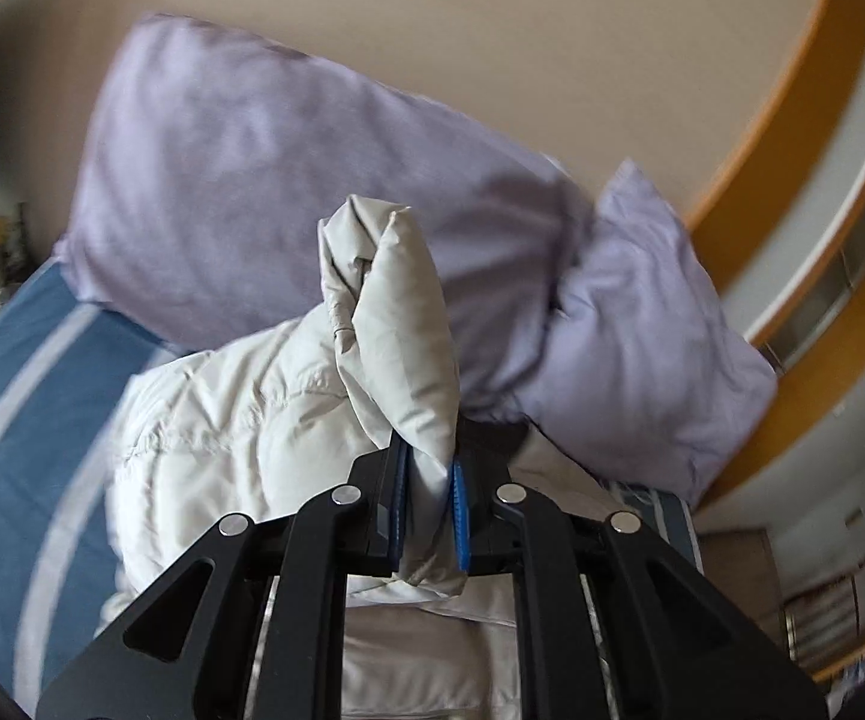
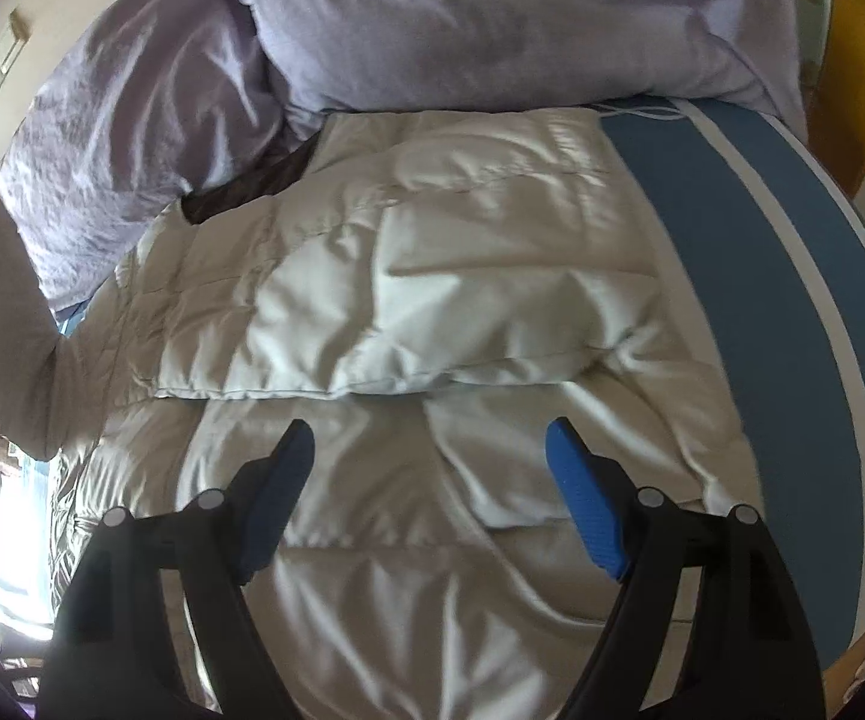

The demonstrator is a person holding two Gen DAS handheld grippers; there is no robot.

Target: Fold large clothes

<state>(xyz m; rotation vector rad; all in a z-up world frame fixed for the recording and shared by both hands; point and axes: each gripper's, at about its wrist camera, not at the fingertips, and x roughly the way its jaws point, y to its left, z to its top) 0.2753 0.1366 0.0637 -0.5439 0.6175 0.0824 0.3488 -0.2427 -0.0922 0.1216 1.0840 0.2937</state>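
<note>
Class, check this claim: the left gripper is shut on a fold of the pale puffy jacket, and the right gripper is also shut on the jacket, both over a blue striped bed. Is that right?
One part is wrong. The right gripper is open, its fingers spread above the puffy jacket, as the right wrist view shows. The left gripper is shut on a fold, over the blue striped bed.

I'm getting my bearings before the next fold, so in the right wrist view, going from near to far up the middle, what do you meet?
right gripper, jaws open and empty → puffy cream jacket spread on the bed → lavender pillows at the far end.
</note>
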